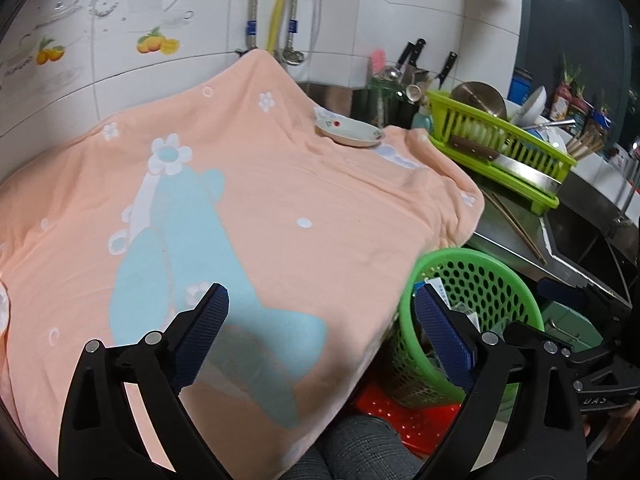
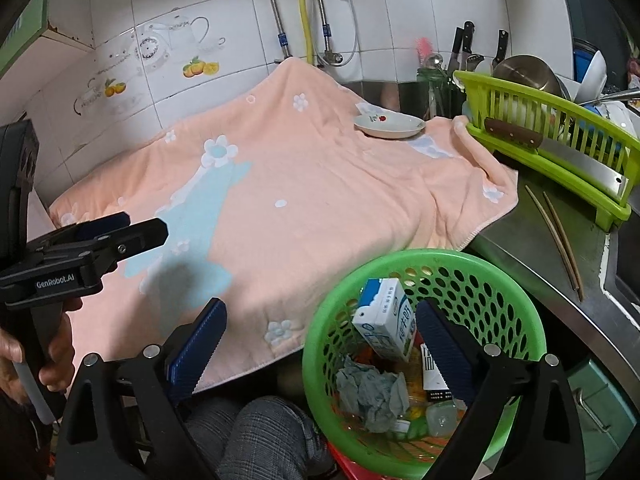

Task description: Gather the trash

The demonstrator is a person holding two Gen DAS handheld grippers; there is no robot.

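A green perforated basket point(image 2: 400, 258) stands off the counter's front edge, and its rim point(image 1: 460, 258) also shows in the left wrist view. Inside lie a blue-and-white milk carton point(image 2: 384, 316), a crumpled grey tissue point(image 2: 368, 396), a red-and-white box point(image 2: 434, 372) and a clear plastic piece point(image 2: 438, 416). My right gripper point(image 2: 320, 350) hangs open above the basket's left rim, with nothing between its pads. My left gripper point(image 1: 320, 336) is open over the peach towel point(image 1: 280, 200), also holding nothing. It appears at the left of the right wrist view point(image 2: 140, 226), held by a hand.
The towel covers the counter, with a white plate point(image 2: 388, 126) at its far side. To the right stand a green dish rack point(image 2: 560, 120) with a cleaver, chopsticks point(image 2: 560, 240) on steel, and a sink. A red stool point(image 1: 400, 408) sits under the basket, and a knee point(image 2: 260, 432) is below.
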